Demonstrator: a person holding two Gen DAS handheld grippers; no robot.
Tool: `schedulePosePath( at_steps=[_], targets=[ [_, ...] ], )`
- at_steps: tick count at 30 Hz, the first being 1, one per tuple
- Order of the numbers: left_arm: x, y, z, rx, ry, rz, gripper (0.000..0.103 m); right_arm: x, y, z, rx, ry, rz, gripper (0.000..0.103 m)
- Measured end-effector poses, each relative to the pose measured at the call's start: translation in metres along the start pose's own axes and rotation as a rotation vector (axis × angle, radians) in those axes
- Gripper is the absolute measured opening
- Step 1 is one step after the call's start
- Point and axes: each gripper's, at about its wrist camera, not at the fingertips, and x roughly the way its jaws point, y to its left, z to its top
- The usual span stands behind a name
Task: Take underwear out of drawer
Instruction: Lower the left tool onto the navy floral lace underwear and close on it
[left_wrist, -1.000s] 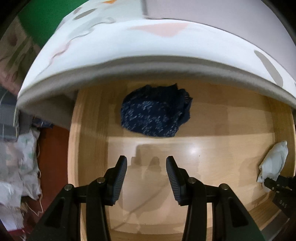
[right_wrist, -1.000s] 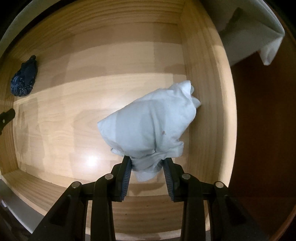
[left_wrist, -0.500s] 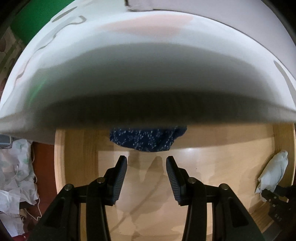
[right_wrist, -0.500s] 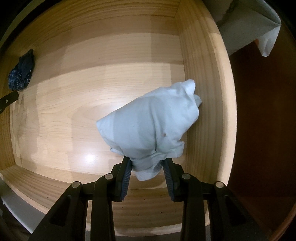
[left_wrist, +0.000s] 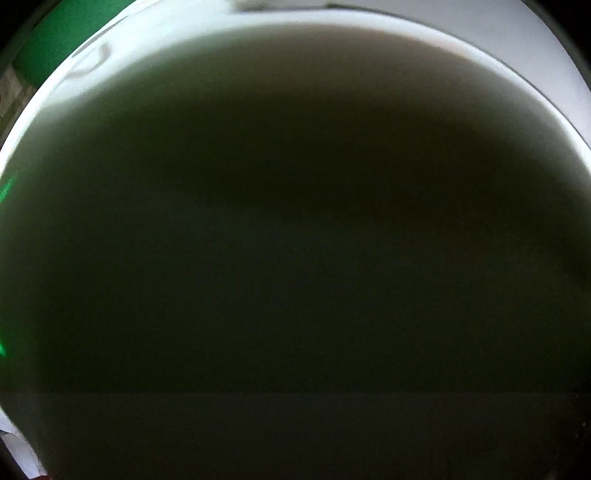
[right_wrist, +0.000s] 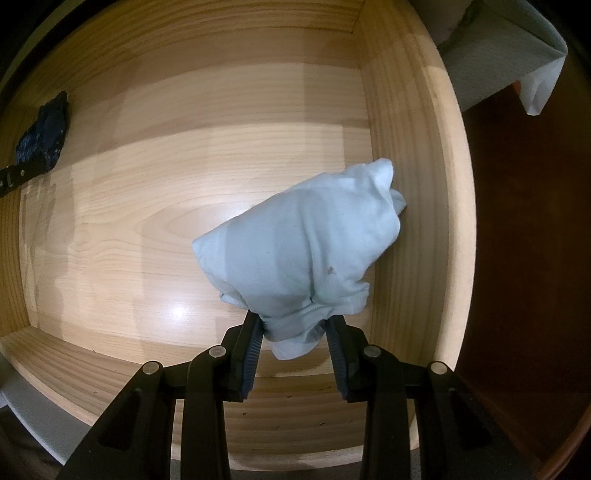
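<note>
The right gripper is pinching the pale blue underwear, its 2 jaws pressing a bunched fold of the cloth between them. The rest of the garment is hanging forward over the wooden drawer, close to the right-hand wall; whether its far tip is touching that wall is hard to tell. So this piece is gripped but is not yet clear of the drawer.

A 2nd item, the dark blue speckled underwear, is lying on the drawer floor at the far left, well apart from the pale one. A black part that is probably the left gripper is showing just beside it in the right wrist view.

The left wrist view is almost wholly dark, filled by a white curved surface, so I cannot tell how the left jaws are standing.

Judging from this, 1 piece is being lifted and 1 is left to collect.
</note>
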Motion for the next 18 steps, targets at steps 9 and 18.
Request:
schedulePosePath(
  at_steps=[9,18],
  targets=[
    [-0.013,0.003,-0.002,-0.013,-0.031,-0.024,0.045,0.003,-0.002,-0.003,-0.015,0.005,0.003,0.031],
    [-0.01,0.007,0.001,-0.052,-0.063,-0.033,0.052,0.003,-0.005,-0.006,-0.024,0.005,-0.005,0.032]
  ],
)
